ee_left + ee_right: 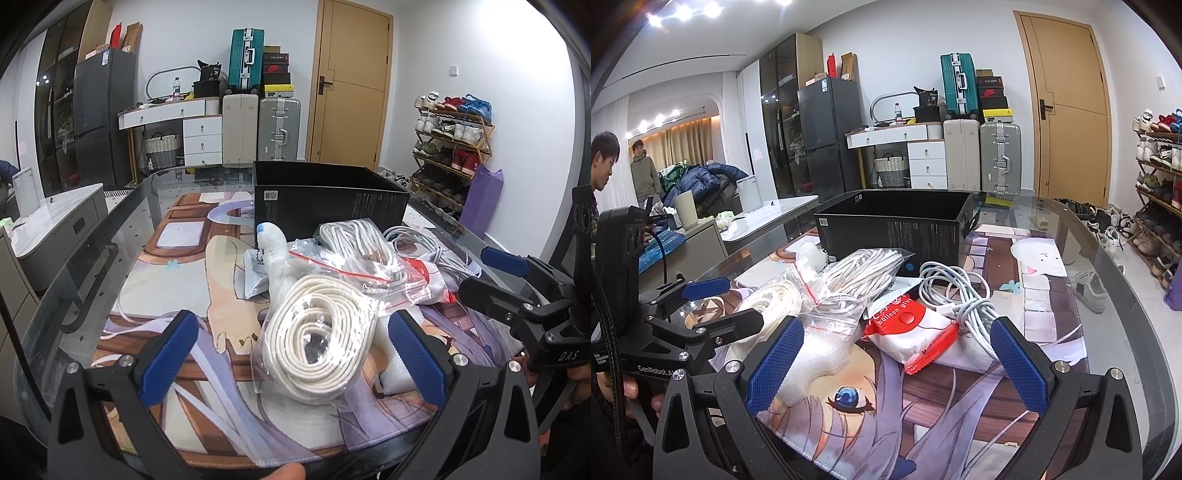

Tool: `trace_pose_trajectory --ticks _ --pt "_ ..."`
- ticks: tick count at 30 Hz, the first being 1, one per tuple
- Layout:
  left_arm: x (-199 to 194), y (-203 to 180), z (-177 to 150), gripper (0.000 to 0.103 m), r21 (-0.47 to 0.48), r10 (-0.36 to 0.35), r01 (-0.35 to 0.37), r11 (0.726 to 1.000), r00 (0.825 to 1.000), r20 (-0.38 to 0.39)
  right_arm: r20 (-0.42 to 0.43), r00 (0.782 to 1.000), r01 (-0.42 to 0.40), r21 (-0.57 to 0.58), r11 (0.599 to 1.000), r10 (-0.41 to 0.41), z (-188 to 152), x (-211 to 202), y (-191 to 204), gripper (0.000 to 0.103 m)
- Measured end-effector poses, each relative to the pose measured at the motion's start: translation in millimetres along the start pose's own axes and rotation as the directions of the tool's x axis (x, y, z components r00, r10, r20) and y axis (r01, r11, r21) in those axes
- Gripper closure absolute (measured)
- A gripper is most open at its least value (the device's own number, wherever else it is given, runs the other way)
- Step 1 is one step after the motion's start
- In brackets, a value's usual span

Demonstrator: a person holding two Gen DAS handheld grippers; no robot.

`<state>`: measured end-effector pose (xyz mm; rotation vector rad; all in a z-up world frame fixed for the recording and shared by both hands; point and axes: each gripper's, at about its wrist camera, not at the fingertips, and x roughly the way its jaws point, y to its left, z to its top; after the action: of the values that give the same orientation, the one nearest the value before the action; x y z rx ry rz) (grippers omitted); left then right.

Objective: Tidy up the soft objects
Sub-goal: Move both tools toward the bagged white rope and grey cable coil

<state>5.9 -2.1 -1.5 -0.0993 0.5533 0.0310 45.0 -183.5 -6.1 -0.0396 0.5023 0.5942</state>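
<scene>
Soft things are lying heaped on the printed mat [166,295] in front of the black box [325,206], and we are reading them left to right: one white plush [271,245], one bagged coil of flat white strap [317,343], one bag of white cord [351,236], one red-and-white pouch [912,332], and one loose bundle of grey cable [960,299]. We are holding the left gripper [291,354] spread wide with its blue pads on either side of the strap bag, not touching it; the right gripper [897,365] is likewise released, gaping before the pouch and the white foam piece [820,354]. We are judging everything light and floppy; the clear bags will probably be slippery and crinkle, so we would pinch through the plastic onto the coil's thick edge, not loose film. The box is standing open behind the heap.
</scene>
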Motion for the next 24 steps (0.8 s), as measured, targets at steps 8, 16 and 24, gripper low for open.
trace_pose_trajectory --ticks 8,16,24 --pt "3 0 2 0.0 0.01 0.004 -0.004 1.0 1.0 -0.014 -0.003 1.0 0.009 0.003 1.0 -0.009 1 0 -2 0.0" --pt "7 2 4 0.0 -0.002 -0.009 0.009 1.0 0.999 -0.054 -0.011 0.999 0.041 0.019 0.999 -0.041 4 0 -9 0.0" --pt "7 -3 8 0.0 0.064 0.019 -0.017 0.998 0.999 -0.028 -0.012 0.998 0.06 0.026 0.998 -0.06 11 1 -11 0.0"
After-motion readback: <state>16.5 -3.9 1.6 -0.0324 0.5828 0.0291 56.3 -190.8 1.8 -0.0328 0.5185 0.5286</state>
